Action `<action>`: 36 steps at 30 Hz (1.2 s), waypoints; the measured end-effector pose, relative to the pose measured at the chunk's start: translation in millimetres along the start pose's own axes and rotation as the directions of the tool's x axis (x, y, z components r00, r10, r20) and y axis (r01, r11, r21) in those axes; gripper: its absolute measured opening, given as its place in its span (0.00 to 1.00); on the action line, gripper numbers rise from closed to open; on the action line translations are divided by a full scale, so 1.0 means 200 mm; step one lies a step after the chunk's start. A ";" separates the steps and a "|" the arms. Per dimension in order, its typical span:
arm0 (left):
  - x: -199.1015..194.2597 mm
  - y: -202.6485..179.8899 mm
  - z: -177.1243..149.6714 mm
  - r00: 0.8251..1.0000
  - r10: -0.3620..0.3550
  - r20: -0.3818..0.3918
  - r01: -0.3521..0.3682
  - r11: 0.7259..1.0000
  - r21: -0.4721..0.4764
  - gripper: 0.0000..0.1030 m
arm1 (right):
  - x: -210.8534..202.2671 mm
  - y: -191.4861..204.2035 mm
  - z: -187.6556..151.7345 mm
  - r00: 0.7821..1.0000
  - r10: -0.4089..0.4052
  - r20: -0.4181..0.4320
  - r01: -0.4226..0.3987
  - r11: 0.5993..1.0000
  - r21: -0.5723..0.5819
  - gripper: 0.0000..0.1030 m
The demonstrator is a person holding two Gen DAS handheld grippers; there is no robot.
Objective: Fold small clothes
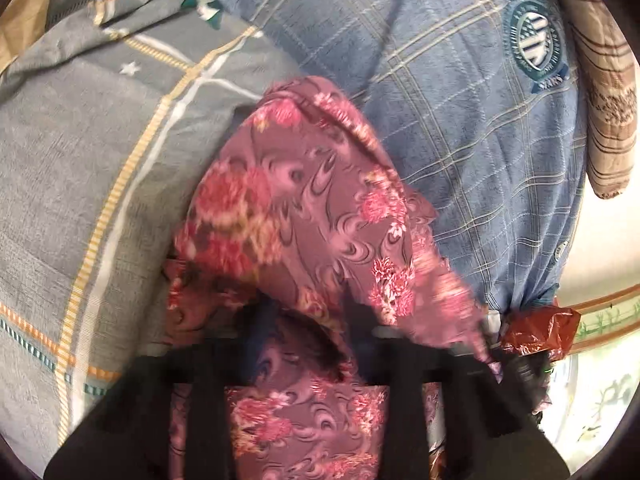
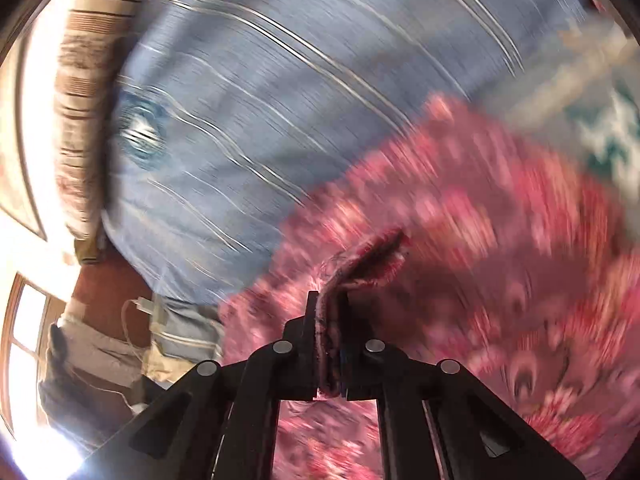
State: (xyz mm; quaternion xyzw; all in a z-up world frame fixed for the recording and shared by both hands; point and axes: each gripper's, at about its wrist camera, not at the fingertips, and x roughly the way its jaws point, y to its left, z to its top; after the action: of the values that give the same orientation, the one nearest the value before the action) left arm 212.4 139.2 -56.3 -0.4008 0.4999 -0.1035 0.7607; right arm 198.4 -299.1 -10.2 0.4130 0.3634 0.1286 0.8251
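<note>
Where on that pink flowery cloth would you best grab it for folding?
At its hemmed edge, coming in flat from the side. The right gripper already pinches the pink floral cloth there: the doubled hem looks like a firm ridge, while the middle is loose and draped.

A home, most likely a bedroom: the work surface is a bed spread with soft bedding. A grey quilt (image 1: pixel 80 168) with orange and white stripes and a small star fills the left wrist view from 8 to 11 o'clock, a blue checked cover (image 1: pixel 460 120) with a round crest lies from 12 to 3, and a brown striped pillow (image 1: pixel 608 92) sits at 2. In the blurred right wrist view, a wood-framed window (image 2: pixel 24 320) glows at 8 o'clock, beside a white charger cable (image 2: pixel 132 320)
</note>
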 end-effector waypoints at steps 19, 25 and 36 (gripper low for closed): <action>0.00 -0.01 -0.04 1.000 0.010 0.000 -0.010 1.000 -0.013 0.37 | -0.19 -0.02 0.14 0.901 -0.367 0.231 0.405 0.903 -0.146 0.12; 0.10 0.04 -0.03 0.998 -0.027 -0.056 0.023 0.997 -0.067 0.37 | 0.36 0.60 -0.07 0.969 -0.235 -0.075 0.147 0.795 -0.589 0.34; 0.12 0.13 0.00 0.993 -0.083 -0.078 0.073 0.990 -0.121 0.37 | 1.19 1.03 -0.35 0.852 -0.482 -0.205 0.011 0.408 -0.913 0.35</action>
State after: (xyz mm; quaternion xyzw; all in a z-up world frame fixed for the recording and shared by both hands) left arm 217.7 142.6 -90.4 -0.4595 0.5203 -0.1202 0.7097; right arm 334.5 -7.7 5.5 -0.1817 0.4754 0.2610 0.8203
